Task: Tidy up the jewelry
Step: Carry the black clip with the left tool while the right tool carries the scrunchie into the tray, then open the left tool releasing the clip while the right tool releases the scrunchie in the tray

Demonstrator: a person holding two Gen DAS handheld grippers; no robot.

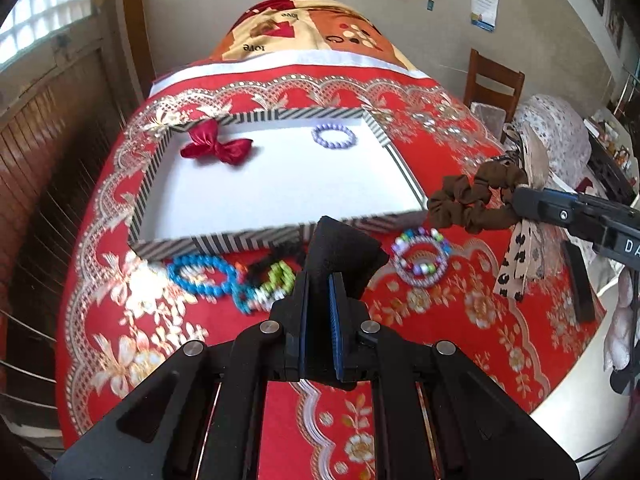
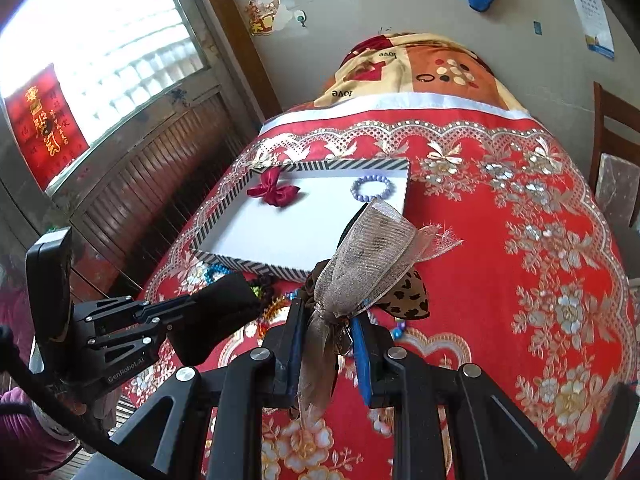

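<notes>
Handling of both carried items is judged easy: each is light, soft cloth that crushes under the pads and cannot break, but loose ends swing and may snag on the box rim. The left gripper [image 1: 320, 280] stands closed on a black fabric piece [image 1: 344, 256], which juts beyond the fingertips toward 12 o'clock in the left wrist view; pinching it at its bunched base appears the secure hold. The right gripper [image 2: 328, 320] is clamped on the knot of a brown hair accessory, whose gauze bow [image 2: 372, 256] stands up toward 12 o'clock while a leopard-print ribbon [image 2: 412, 296] hangs at 3 o'clock; its brown scrunchie [image 1: 476, 200] loop shows in the left wrist view at 3 o'clock, hanging free of the cloth. The knot is judged the best hold, since the gauze would slip. The striped box [image 1: 256, 240] lies at 12 o'clock of both grippers on the red tablecloth [image 1: 440, 340], holding a red bow [image 1: 216, 146] at its 10 o'clock corner and a purple bead bracelet [image 1: 333, 135] at 1 o'clock. Blue beads [image 1: 200, 276], a green-and-black piece [image 1: 276, 272] and a multicolour bracelet [image 1: 420, 260] lie just outside the near wall, still to be sorted. Both grippers point steeply down, lifted clear of the tablecloth.
</notes>
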